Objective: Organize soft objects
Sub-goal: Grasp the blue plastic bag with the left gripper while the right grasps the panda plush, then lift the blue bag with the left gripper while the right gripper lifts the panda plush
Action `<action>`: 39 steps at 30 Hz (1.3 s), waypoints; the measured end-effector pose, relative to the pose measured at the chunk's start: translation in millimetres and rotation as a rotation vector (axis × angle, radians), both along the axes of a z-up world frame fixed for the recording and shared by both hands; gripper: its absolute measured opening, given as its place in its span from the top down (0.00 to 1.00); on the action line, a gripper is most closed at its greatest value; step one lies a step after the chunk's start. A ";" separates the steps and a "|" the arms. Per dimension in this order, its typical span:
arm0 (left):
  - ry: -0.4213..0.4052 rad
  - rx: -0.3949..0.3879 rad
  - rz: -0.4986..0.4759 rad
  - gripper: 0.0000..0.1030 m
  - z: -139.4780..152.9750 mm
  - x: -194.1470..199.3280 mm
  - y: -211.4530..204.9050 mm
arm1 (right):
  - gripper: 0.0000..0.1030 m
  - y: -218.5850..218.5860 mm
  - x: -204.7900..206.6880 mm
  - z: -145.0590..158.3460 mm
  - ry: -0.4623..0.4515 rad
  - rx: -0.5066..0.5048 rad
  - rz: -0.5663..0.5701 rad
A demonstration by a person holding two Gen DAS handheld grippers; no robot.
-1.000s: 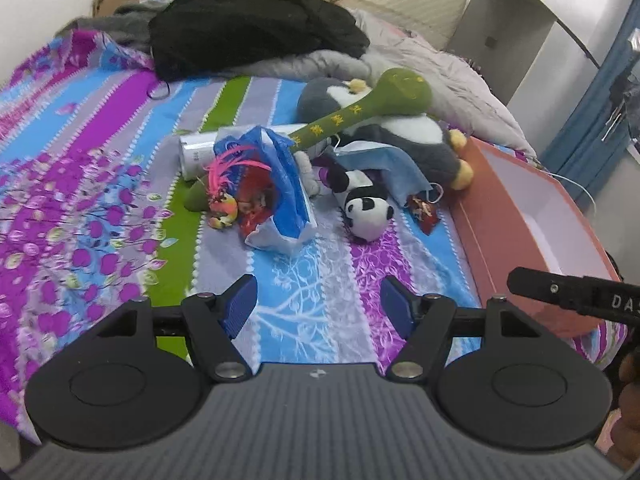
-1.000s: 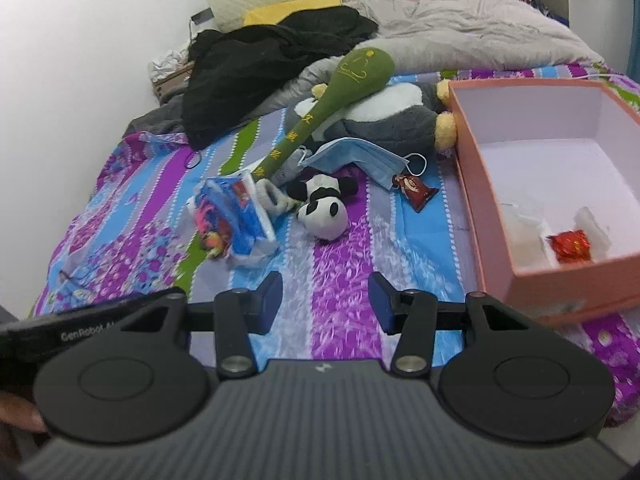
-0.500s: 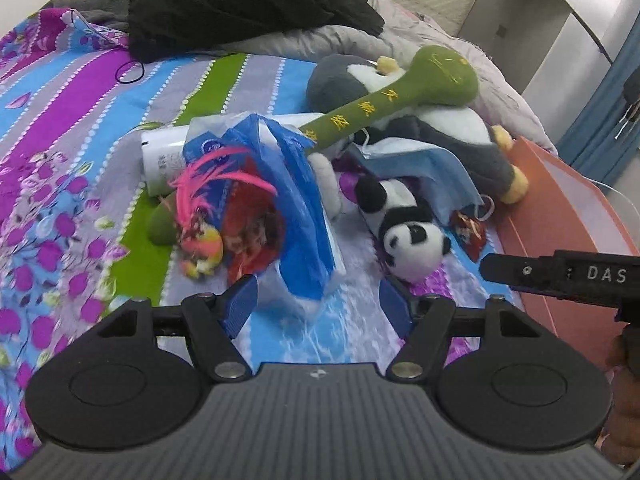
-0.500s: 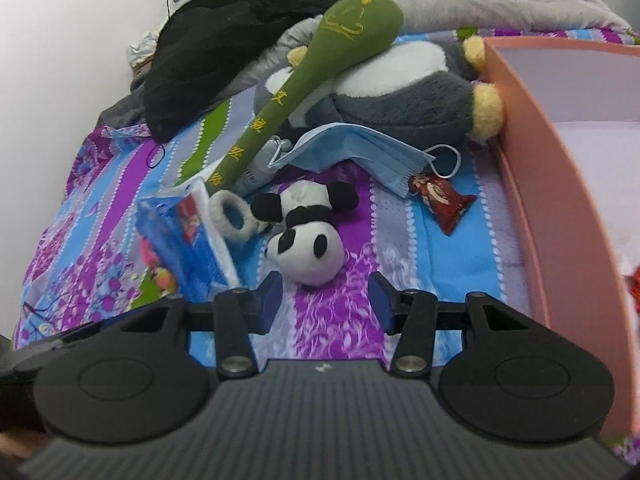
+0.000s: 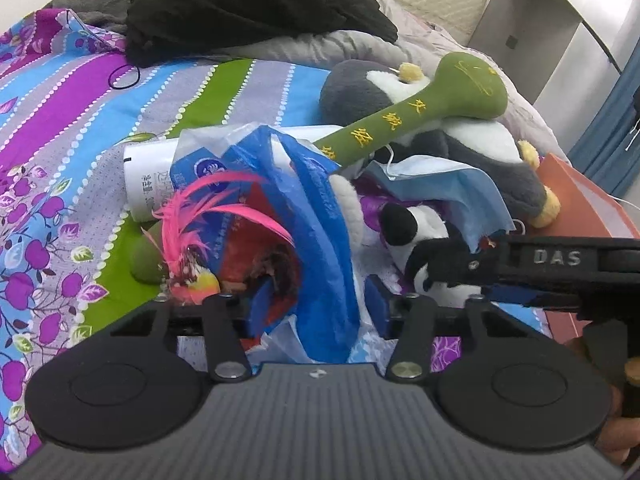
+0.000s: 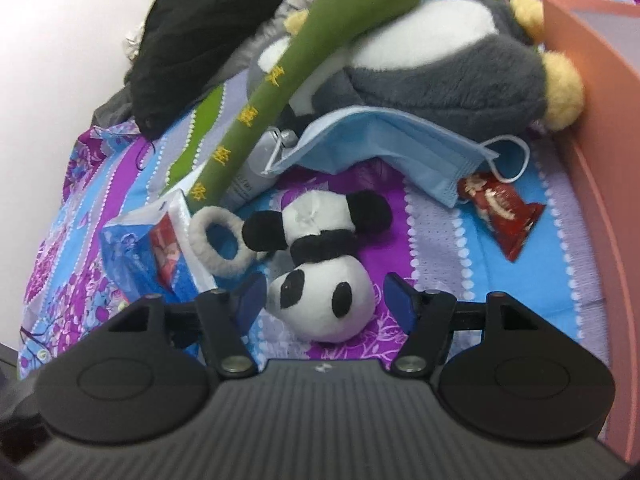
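Right wrist view: the right gripper [image 6: 320, 300] is spread around the panda toy [image 6: 320, 276], its jaws just widened, not yet pressing. The left gripper [image 5: 316, 308], narrowing, straddles the blue bag [image 5: 320, 240] without a confirmed grip.

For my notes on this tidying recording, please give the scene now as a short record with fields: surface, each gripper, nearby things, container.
surface: striped bedsheet
left gripper: jaws just closing around blue bag, pads not clearly pressing
right gripper: jaws just opening, small panda head between them, untouched
nearby: green plush club, face mask, grey penguin plush, red wrapper
container: orange box, at the right
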State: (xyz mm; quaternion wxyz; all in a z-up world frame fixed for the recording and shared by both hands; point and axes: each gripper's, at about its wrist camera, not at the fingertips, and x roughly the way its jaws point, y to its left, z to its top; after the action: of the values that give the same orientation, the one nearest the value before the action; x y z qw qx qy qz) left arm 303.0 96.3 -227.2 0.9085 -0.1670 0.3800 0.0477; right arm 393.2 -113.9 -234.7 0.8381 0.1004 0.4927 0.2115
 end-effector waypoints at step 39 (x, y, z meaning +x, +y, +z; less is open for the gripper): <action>0.043 -0.052 -0.161 0.79 65.7 -125.0 -65.1 | 0.41 -67.4 -149.6 63.6 -0.054 -0.095 -0.075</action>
State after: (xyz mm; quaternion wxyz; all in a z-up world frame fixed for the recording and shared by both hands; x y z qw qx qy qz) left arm 178.0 31.2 -161.5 0.8963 -0.1584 0.4128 -0.0318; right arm 243.6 -181.3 -171.1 0.8624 0.0729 0.4751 0.1588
